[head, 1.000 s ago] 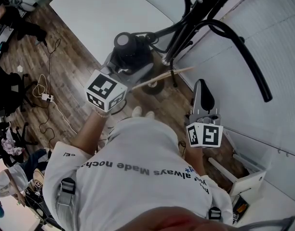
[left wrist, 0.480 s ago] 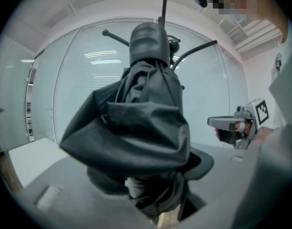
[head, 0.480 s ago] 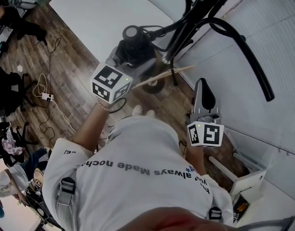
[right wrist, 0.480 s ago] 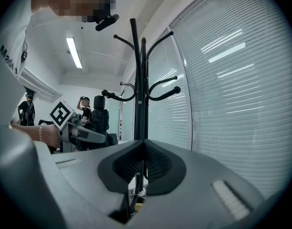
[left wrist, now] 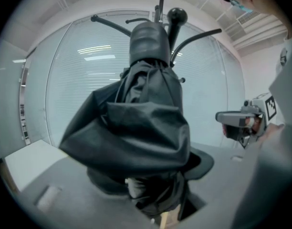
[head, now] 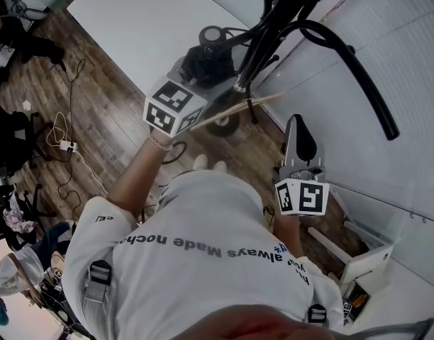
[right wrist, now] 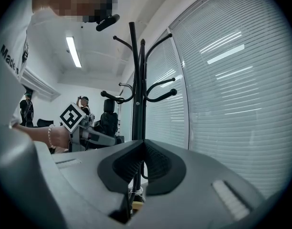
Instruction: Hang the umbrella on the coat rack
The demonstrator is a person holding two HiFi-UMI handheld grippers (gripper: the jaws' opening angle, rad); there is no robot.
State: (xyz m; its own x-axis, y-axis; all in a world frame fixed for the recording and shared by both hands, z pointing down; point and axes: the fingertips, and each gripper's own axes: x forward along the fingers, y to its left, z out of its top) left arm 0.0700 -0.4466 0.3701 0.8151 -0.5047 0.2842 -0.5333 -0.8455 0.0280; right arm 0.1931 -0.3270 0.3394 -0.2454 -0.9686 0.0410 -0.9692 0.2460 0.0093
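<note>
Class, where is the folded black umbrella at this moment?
The folded black fabric umbrella fills the left gripper view, held in the left claw. In the head view it sits upper centre, beside the pole of the black metal coat rack.

Black umbrella (left wrist: 136,128); black coat rack (right wrist: 139,80); brown wood-grain floor (head: 110,112); white slatted blinds (right wrist: 232,104).
</note>
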